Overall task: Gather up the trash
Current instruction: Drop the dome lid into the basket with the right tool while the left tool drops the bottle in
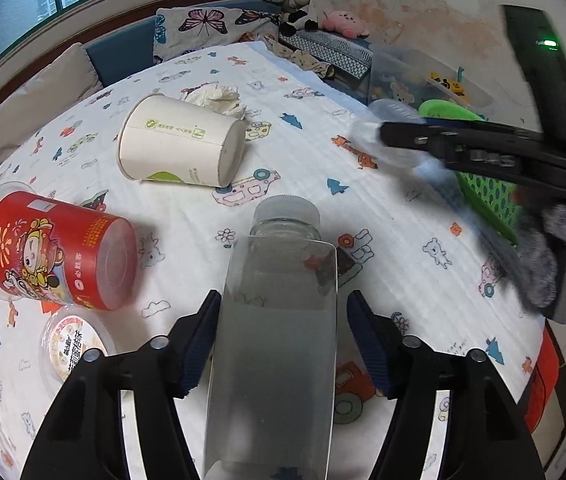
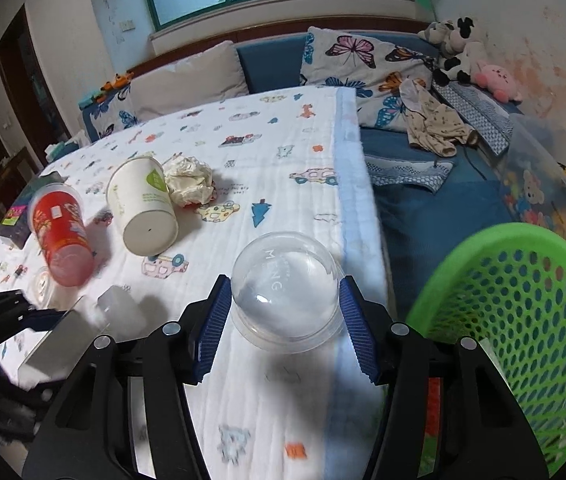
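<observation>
Between the right gripper's (image 2: 285, 322) blue pads sits a clear dome lid (image 2: 287, 290); both pads touch its sides, at the edge of the printed blanket (image 2: 283, 128). Just right stands a green basket (image 2: 523, 312), cut off by the frame. The left wrist view shows the left gripper (image 1: 283, 344) straddling a clear bottle (image 1: 279, 320): one pad touches, the other stands slightly off, so no firm grip. Only there does the right gripper appear, blurred. Beyond lie a white paper cup (image 1: 179, 144), red cup (image 1: 55, 248) and crumpled tissue (image 1: 219, 98).
</observation>
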{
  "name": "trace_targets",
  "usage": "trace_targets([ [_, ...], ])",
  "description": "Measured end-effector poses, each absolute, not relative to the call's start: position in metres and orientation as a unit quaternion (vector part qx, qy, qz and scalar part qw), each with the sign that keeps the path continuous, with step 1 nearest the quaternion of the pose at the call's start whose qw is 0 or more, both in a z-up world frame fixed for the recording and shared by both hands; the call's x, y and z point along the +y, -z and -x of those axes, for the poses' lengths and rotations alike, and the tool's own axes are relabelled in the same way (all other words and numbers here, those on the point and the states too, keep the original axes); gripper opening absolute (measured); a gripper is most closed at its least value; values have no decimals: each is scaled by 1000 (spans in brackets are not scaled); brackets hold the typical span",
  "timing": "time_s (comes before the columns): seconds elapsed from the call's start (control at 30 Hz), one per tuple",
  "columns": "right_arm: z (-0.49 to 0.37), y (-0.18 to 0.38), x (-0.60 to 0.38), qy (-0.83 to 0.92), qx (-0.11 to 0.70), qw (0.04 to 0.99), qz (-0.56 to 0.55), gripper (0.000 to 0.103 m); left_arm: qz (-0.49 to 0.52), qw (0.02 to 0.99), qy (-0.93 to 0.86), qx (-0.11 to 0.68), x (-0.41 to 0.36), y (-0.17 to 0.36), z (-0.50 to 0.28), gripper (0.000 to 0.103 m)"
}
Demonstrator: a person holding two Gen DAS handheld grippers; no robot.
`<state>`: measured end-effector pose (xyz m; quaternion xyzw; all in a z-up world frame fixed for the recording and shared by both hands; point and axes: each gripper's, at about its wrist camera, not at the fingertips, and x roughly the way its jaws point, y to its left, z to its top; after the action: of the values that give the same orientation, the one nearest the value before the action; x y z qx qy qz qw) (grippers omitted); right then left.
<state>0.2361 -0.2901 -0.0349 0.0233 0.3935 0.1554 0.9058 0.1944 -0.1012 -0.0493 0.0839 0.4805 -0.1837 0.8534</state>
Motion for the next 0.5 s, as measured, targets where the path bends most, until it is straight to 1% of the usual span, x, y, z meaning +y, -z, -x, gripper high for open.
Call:
trace_targets([
  [0.07,-227,31,-300,-153,392,907,-31,56,-84,854,179,480,-101,50,-195,54],
  [0.27,-204,26,-344,-122,393,910,-47,56,-78,858,175,477,-100,48,-193,53],
  [0.5,-188,42,-400,-63,411,907,-64,56,-73,864,199,456,-112,28,-182,53],
])
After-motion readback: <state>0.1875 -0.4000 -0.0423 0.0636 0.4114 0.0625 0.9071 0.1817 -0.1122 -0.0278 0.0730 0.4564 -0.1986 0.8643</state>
